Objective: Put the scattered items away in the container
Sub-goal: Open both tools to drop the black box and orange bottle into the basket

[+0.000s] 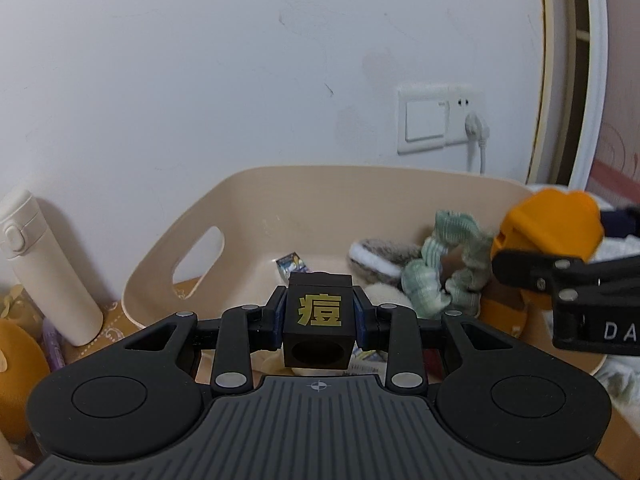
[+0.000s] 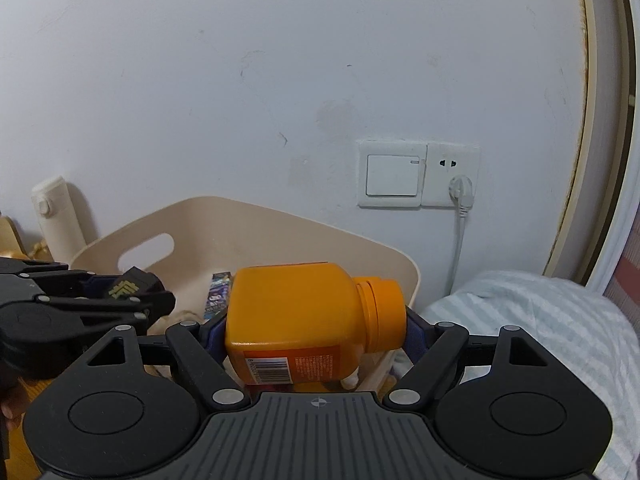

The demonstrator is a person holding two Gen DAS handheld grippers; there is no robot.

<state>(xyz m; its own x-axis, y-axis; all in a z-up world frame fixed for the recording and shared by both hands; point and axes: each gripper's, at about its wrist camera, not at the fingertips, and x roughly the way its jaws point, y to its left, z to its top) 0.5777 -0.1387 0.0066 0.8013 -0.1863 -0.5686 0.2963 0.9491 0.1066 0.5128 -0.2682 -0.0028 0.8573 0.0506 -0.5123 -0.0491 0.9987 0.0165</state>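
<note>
Left tool (image 1: 319,316) clamped on a black cube (image 1: 319,318) with a gold character, held over the near rim of the beige container (image 1: 256,200). Right tool (image 2: 316,330) clamped on an orange bottle (image 2: 304,316), lying sideways, cap (image 2: 386,314) toward its right finger, above the container's right side. Inside the container: a green scrunchie (image 1: 444,264), a grey furry item (image 1: 380,256), a small printed packet (image 1: 292,266). White flask (image 1: 44,268) stands upright just left of the container, against the wall. Wall socket (image 1: 464,116) behind the container, plug inserted.
</note>
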